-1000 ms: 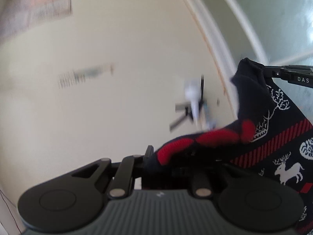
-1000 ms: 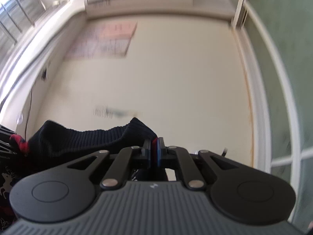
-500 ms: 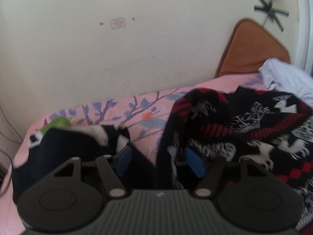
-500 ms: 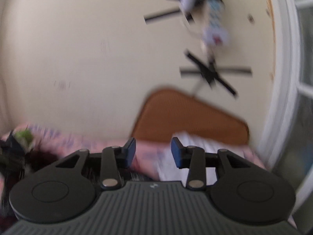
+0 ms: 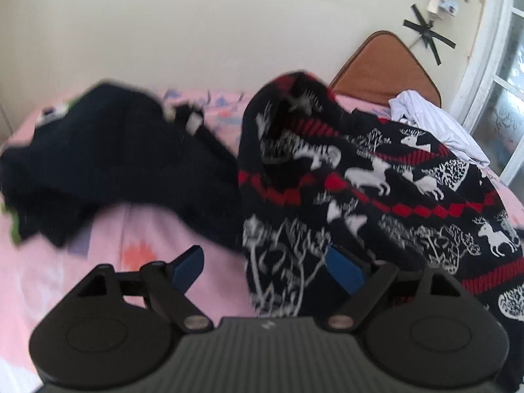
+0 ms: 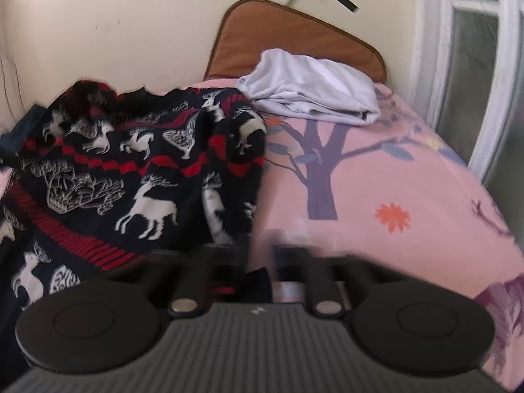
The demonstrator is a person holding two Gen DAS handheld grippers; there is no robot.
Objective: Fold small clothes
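On the left side of the left wrist view, a plain dark garment (image 5: 108,163) lies crumpled on the pink bedsheet (image 5: 157,229), at about ten o'clock from the left gripper (image 5: 262,262). This gripper has its jaws wide and they are opening; a fold of the reindeer sweater (image 5: 376,196) hangs between the blue pads (image 5: 344,268), but the pads do not press on it. The sweater is the thing to fold. It lies in a loose heap from twelve to three o'clock of this gripper, with its red bands wavy and one part standing up in a hump.

In the right wrist view the same sweater fills nine to eleven o'clock. The right gripper (image 6: 262,255) is blurred, but its fingers are together, and I cannot tell if a bit of dark cloth near them is caught or only lies under them. A white cloth (image 6: 311,88) rests at one o'clock against a brown cushion (image 6: 294,32), apart from the sweater.

I judge the step is to lay the sweater flat before the first fold. To do it well, each gripper should take one edge corner, low and near the hem, and pull outward until the bands run straight. The heap is thick, so a pinch of one layer only is better.
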